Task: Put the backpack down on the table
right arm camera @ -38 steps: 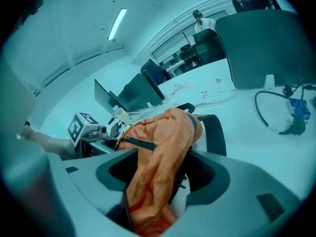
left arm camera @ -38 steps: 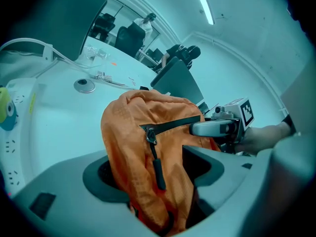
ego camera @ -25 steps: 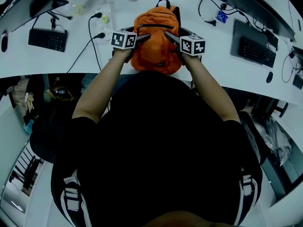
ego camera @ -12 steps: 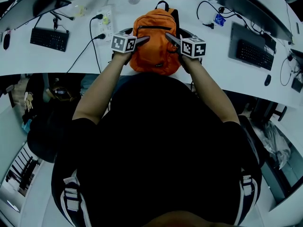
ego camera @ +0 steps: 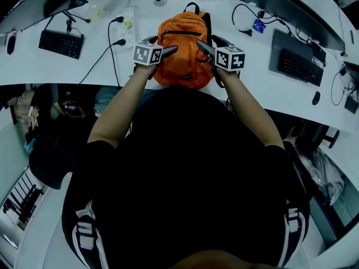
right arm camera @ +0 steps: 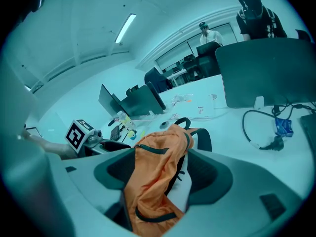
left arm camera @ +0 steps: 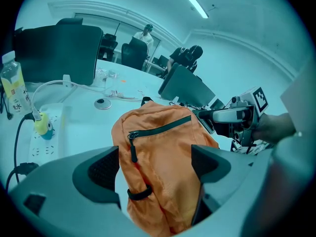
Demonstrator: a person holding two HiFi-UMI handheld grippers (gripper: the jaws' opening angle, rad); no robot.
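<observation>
1. Item count, head view: one orange backpack (ego camera: 182,60), two grippers, two keyboards, one power strip (ego camera: 126,22).

2. Backpack position: it rests on the white table (ego camera: 78,66), close to the near edge and straight in front of the person. Its black top handle (ego camera: 193,5) points away from the person. One dark zip runs across the front pocket (left arm camera: 160,127).

3. Left gripper (ego camera: 171,50): it sits at the backpack's left side. In the left gripper view its two fingers (left arm camera: 96,169) are spread wide, with the orange fabric between them. A strip of table shows between the left finger and the fabric. The right finger is against the fabric or very close to it.

4. Right gripper (ego camera: 203,46): it sits at the backpack's right side. In the right gripper view its two fingers (right arm camera: 118,169) are also spread wide, with the backpack (right arm camera: 153,181) between them. The fabric lies toward the left finger, and a pale gap shows on the other side.

5. Other items: one keyboard (ego camera: 60,42) lies far left and the other keyboard (ego camera: 295,66) far right, both well apart from the backpack. Two black cables plug into the power strip. One bottle (left arm camera: 12,85) stands at the left edge of the left gripper view.
</observation>
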